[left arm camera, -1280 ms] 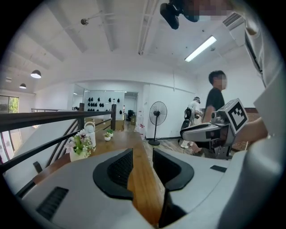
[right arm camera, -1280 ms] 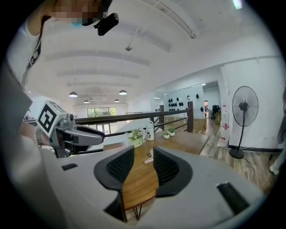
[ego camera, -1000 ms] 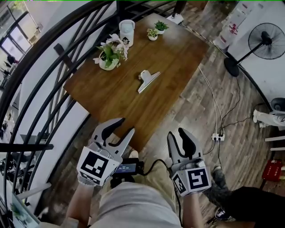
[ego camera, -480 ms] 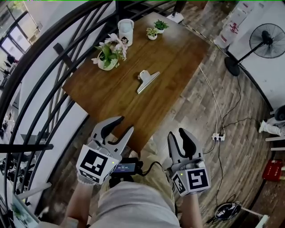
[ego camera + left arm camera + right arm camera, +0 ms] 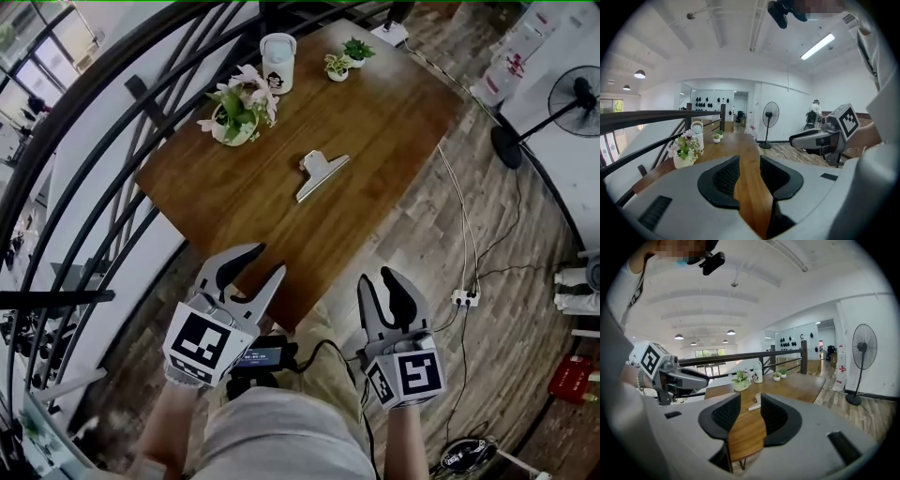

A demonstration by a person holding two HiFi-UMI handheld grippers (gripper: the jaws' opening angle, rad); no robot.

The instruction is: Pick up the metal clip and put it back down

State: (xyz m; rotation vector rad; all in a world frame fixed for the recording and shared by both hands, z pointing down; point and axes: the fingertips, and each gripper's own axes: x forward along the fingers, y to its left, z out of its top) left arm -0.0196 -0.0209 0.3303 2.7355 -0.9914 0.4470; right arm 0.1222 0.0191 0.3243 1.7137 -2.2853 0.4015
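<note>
A bystander's legs are gone from the floor (image 5: pixel 427 234) at right, while the left tool (image 5: pixel 267 261) and right tool (image 5: pixel 375 276) are held wide and empty short of the counter (image 5: pixel 394 112), on whose middle the clip (image 5: pixel 321 173) is laid.

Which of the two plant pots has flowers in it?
The bigger pot: pale pink flowers rise from it. The small pot farther back has only green leaves.
</note>
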